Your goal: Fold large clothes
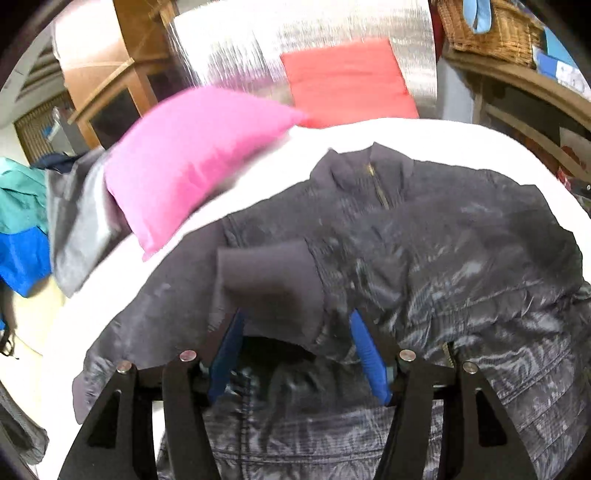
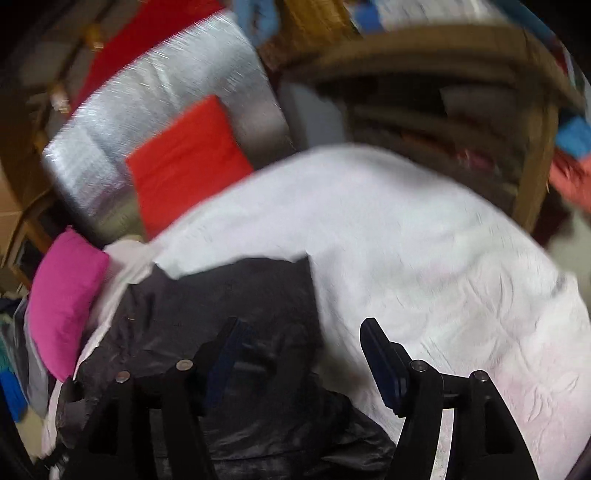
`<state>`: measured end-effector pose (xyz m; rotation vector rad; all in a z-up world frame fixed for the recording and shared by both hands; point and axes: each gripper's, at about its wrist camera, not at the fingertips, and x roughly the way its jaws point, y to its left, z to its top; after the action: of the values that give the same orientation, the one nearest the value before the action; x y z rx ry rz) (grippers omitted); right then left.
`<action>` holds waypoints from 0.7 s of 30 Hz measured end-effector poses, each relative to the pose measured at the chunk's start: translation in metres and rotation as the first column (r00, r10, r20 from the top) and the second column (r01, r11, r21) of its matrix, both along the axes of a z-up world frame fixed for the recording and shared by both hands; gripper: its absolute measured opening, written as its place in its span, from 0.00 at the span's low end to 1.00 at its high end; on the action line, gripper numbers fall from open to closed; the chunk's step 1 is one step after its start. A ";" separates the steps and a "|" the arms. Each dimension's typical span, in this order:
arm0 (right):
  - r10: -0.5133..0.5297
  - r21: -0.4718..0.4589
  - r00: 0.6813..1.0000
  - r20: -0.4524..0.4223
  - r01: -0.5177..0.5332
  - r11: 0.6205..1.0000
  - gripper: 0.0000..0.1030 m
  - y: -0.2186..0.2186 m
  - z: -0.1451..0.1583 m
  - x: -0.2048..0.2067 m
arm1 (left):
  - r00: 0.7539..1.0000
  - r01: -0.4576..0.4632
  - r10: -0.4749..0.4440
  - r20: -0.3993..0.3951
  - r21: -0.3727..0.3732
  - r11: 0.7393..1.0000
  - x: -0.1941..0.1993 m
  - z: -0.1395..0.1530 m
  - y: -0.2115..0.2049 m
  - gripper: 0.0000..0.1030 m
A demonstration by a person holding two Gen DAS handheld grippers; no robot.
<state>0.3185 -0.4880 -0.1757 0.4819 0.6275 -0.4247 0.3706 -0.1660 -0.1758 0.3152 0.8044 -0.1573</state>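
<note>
White bedcover [image 1: 424, 140]: dark jacket [image 1: 424, 251] spread on it; pink pillow [image 1: 192, 162], red cushion [image 1: 347, 81] behind. Left gripper [image 1: 295, 325] and right gripper [image 2: 306, 332], jaws spread wide, over jacket.

Pink cushion [image 1: 192, 162] lying on white bed cover [image 1: 369, 134], red cushion [image 1: 347, 81] propped behind against silver panel [image 1: 258, 48] (blurred); wicker basket [image 1: 491, 27] up on wooden shelf [image 1: 524, 79].

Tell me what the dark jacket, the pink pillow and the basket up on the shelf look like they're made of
Dark jacket: probably thin nylon or polyester, slightly glossy; stitched quilting lines and crinkled highlights show. Its cuff looks matte, maybe knit.
Pink pillow: matte woven fabric, likely cotton; no shine, though blurred.
Basket: woven wicker or rattan, by its tan plaited strands.
</note>
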 end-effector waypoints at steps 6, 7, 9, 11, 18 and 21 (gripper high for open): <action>0.195 -0.039 0.981 -0.017 -0.196 0.980 0.58 0.055 0.001 0.025 | 0.997 -0.046 0.049 0.066 -0.047 0.998 -0.004 0.023 0.023 0.61; 0.216 -0.034 0.976 -0.025 -0.217 0.976 0.56 0.065 -0.001 0.028 | 0.995 -0.056 0.059 0.074 -0.050 0.997 -0.002 0.022 0.026 0.61; 0.258 -0.020 0.966 -0.033 -0.259 0.966 0.54 0.075 -0.008 0.035 | 0.994 -0.076 0.080 0.081 -0.055 0.996 -0.001 0.024 0.036 0.61; 0.308 -0.011 0.950 -0.047 -0.309 0.951 0.53 0.092 -0.016 0.039 | 0.991 -0.100 0.105 0.087 -0.061 0.993 -0.001 0.026 0.048 0.61; 0.409 0.013 0.880 -0.243 -0.419 0.908 0.52 0.140 -0.061 0.075 | 0.974 -0.185 0.192 0.122 -0.067 0.980 -0.005 0.032 0.093 0.62; 0.397 -0.024 0.884 -0.247 -0.415 0.909 0.52 0.151 -0.061 0.076 | 0.966 -0.217 0.224 0.131 -0.065 0.974 -0.009 0.033 0.114 0.62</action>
<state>0.3944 -0.3371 -0.2363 0.2151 0.9186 -0.1036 0.3616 -0.0521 -0.1432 0.1851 0.6921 0.0532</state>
